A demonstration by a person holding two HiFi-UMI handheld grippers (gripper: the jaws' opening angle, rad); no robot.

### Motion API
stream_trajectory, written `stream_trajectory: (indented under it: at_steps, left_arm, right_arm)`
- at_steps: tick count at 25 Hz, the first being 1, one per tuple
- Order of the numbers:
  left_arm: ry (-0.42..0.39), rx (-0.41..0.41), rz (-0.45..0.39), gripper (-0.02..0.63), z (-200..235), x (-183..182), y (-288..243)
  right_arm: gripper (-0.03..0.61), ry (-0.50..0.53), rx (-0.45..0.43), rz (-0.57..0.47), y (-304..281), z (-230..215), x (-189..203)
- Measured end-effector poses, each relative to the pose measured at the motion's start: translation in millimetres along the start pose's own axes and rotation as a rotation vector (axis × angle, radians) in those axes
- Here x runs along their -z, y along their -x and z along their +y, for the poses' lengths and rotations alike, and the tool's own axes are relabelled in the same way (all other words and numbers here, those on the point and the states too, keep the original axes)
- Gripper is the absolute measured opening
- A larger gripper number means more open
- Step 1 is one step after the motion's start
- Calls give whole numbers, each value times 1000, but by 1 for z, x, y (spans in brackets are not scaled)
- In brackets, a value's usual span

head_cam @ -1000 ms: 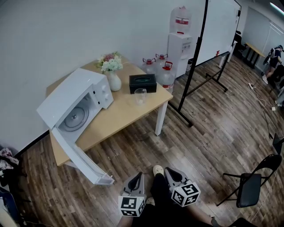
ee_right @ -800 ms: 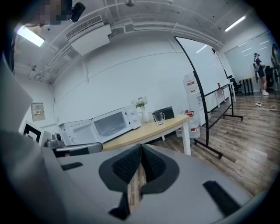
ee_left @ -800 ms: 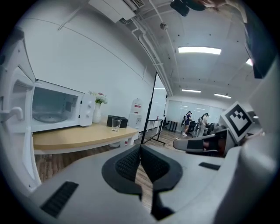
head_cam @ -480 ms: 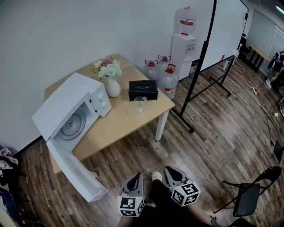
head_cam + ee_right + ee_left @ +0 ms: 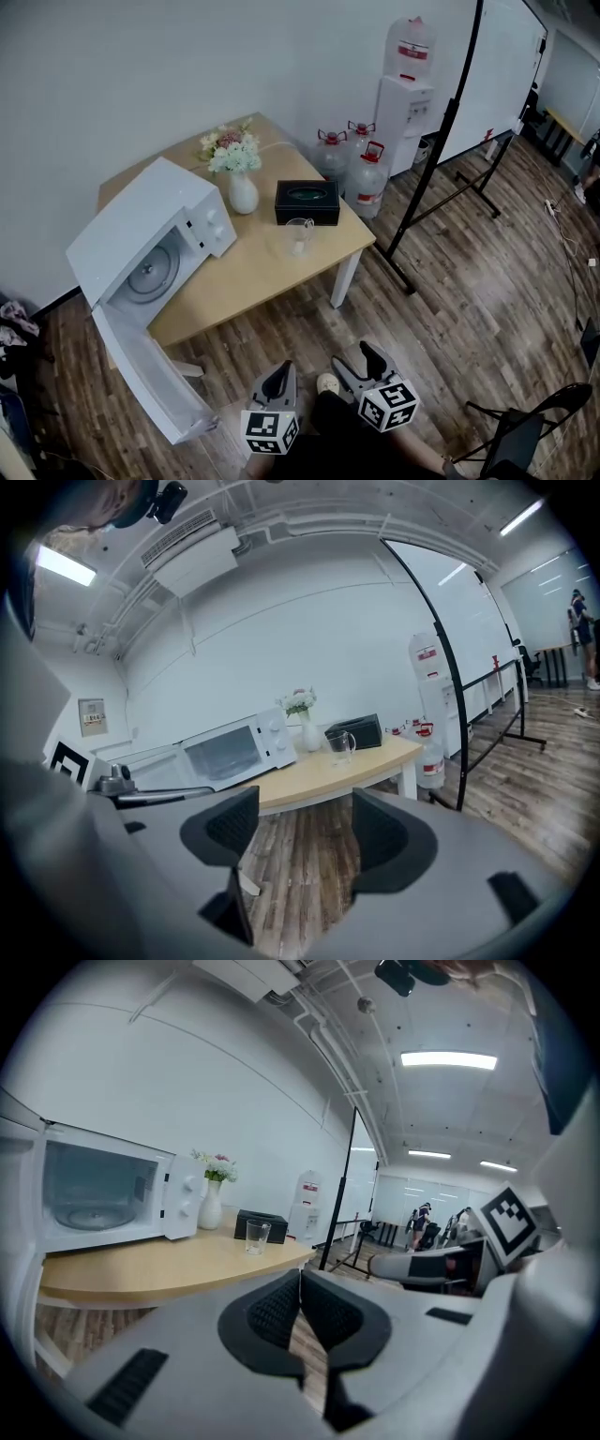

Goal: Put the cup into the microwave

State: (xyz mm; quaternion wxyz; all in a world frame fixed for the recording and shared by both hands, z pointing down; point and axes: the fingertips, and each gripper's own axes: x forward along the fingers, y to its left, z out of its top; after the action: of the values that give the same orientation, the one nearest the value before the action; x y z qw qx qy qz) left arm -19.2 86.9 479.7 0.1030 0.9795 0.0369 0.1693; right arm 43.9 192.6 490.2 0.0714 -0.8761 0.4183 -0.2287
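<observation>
- Left gripper (image 5: 284, 373): held low at the bottom edge of the head view, above the wood floor (image 5: 469, 281). In the left gripper view its two jaws meet pad to pad, with nothing caught between them.
- Right gripper (image 5: 354, 356): just beside the left one, with the person's shoe (image 5: 326, 383) between the two. Its jaws have just been opening and now stand well apart. They are empty, and only floor planks show through the gap.
- Cup (image 5: 299, 236): clear glass with a handle, upright on the table (image 5: 234, 281) near its front right corner. It stands just in front of the black box (image 5: 307, 202) and well apart from both grippers.
- Microwave (image 5: 150, 220): white, at the left end of the table. Its door (image 5: 141, 370) is swung fully open and reaches out past the table edge. The round turntable (image 5: 148, 272) is visible inside.
- Vase of flowers (image 5: 239, 178): against the wall, between the microwave and the black box.
- Water bottles (image 5: 367, 173) and water dispenser (image 5: 405, 103): on the floor to the right of the table, by the wall.
</observation>
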Motion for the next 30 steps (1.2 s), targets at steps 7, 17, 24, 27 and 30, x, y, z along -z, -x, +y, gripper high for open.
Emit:
stream_trajectory:
  at_steps: [7, 17, 24, 27, 30]
  left_arm:
    - [26, -29, -4, 6, 4, -9, -35]
    - [65, -114, -34, 6, 24, -19, -72]
    - [89, -169, -42, 6, 31, -17, -78]
    - [93, -185, -42, 6, 33, -19, -73]
    - [102, -208, -41, 6, 39, -21, -69]
  right_arm:
    - [298, 16, -32, 7, -26, -28, -16]
    - [304, 46, -103, 7, -62, -56, -32]
    - [308, 62, -154, 23, -81, -58, -35]
    - [307, 64, -158, 23, -83, -57, -37]
    - [307, 60, -167, 21, -84, -55, -39]
